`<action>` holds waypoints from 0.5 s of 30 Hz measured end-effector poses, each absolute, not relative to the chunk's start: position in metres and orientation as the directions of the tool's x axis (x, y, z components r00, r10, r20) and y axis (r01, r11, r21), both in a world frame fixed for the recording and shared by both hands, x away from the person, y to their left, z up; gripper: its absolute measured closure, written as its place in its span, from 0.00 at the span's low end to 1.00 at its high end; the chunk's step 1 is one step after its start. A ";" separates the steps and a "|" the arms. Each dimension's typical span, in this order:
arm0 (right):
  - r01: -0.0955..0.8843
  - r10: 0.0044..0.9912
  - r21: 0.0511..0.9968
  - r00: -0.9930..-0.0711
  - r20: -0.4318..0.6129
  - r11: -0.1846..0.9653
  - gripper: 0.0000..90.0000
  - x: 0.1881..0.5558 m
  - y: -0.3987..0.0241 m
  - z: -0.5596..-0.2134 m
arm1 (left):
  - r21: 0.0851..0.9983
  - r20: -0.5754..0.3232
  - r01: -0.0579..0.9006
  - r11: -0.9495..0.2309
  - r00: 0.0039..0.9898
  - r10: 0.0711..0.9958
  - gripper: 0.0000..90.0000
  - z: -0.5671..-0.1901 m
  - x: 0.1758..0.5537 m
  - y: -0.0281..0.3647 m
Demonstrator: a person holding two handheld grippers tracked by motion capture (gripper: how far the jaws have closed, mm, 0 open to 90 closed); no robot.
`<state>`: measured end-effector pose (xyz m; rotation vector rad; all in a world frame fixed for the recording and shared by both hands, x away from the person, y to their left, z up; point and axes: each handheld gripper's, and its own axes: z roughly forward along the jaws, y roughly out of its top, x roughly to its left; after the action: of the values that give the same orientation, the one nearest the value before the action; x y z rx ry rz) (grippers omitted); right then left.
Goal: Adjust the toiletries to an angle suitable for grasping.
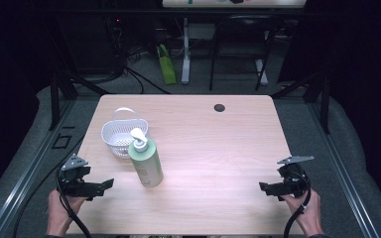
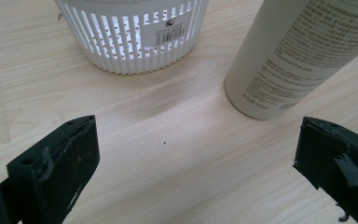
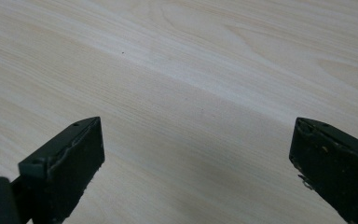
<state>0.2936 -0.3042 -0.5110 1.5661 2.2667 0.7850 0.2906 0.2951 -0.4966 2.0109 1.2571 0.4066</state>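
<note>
Dense small print down the side of the pump bottle (image 2: pixel 298 56), too fine to read; barcode sticker on the white basket (image 2: pixel 170 31), digits illegible.

The bench (image 1: pixel 218 148) is light wood with pale wavy lines. The basket (image 1: pixel 121 136) is white with thin slits all round. The bottle (image 1: pixel 146 163) is soft green with a white pump top and tiny grey writing. Both claws, left (image 1: pixel 106 184) and right (image 1: pixel 264 187), are black.
</note>
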 end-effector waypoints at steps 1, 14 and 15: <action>0.774 0.924 0.575 -0.376 0.078 0.266 0.03 0.294 -0.304 -0.511 | 0.717 -0.109 0.645 -0.265 0.479 0.871 0.00 -0.496 0.290 0.294; 0.774 0.917 0.565 -0.393 0.071 0.288 0.03 0.296 -0.301 -0.513 | 0.752 -0.108 0.589 -0.297 0.554 0.825 0.00 -0.488 0.291 0.273; 0.774 0.917 0.565 -0.393 0.071 0.288 0.03 0.296 -0.301 -0.513 | 0.755 -0.104 0.583 -0.301 0.559 0.823 0.00 -0.487 0.292 0.271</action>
<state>0.2957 -0.3011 -0.5130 1.5483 2.2918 0.7706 0.2917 0.2712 -0.4874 2.0116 1.1280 0.3899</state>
